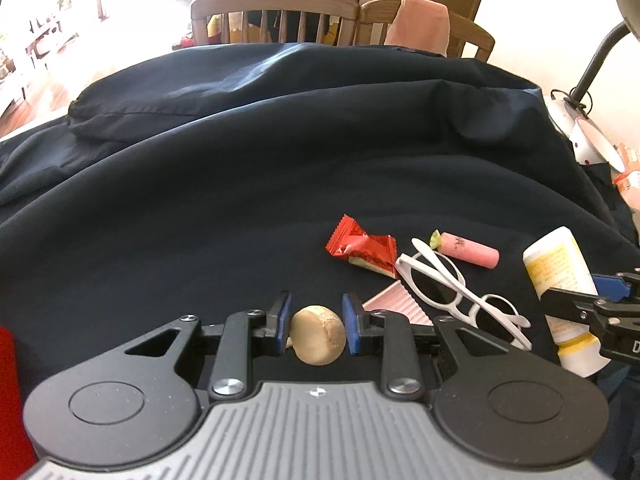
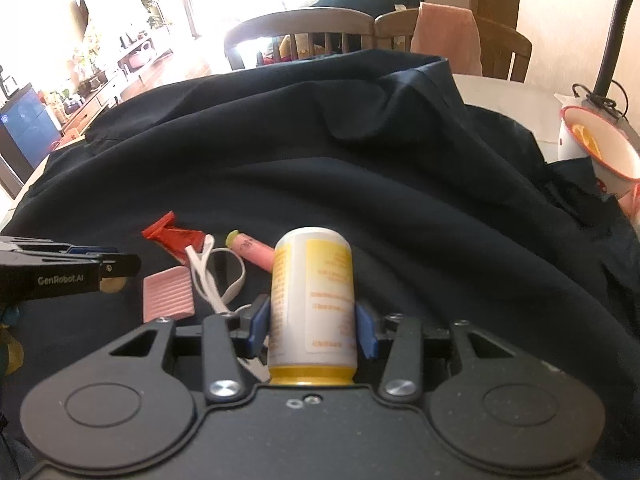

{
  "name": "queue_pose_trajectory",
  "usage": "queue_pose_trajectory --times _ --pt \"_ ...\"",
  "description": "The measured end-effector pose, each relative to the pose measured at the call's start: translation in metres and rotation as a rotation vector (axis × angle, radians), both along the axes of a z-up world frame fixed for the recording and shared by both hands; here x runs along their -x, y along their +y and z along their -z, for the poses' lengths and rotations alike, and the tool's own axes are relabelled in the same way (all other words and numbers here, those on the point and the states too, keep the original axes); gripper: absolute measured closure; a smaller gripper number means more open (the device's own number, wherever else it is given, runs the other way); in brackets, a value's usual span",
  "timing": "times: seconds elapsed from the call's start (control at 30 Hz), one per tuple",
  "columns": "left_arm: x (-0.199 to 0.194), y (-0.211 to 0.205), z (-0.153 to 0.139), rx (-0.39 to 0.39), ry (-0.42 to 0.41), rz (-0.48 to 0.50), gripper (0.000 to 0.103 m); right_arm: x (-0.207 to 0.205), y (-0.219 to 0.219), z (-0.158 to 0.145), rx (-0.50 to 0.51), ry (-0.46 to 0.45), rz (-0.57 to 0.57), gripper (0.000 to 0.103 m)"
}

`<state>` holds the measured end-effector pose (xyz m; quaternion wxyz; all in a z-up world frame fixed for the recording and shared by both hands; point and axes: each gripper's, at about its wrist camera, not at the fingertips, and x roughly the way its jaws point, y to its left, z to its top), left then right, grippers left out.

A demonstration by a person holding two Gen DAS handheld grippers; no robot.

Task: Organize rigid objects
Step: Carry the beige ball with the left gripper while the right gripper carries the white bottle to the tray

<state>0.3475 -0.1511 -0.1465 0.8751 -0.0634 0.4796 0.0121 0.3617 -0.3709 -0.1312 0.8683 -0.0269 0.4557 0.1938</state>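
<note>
Blue-padded left tongs (image 1: 316,328) pinch a round tan mushroom-like ball (image 1: 318,335) between their pads. Right tongs (image 2: 312,326) clamp a white-and-yellow plastic bottle (image 2: 312,304). Just beyond, between the two, lie a pink ribbed card (image 2: 168,294), white round-framed glasses (image 1: 452,286), a red foil wrapper (image 1: 362,248) and a pink candy stick (image 1: 468,249) on the dark-cloth bench (image 1: 240,184).

"GenRobot.AI" on left gripper (image 2: 105,268) body
</note>
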Motion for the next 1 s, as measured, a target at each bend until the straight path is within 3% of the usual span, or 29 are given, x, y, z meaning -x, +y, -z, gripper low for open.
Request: queue_pose_trajectory --times 0.5,1.0 --pt "0.057 0.029 -0.028 0.049 -0.003 -0.054 0.076 0.051 0.016 -0.039 -0.017 -0.021 -0.078 0.059" --pt "0.128 0.100 -0.056 0.065 -0.019 -0.089 0.076 0.108 0.090 -0.074 -0.015 -0.045 -0.158 0.059"
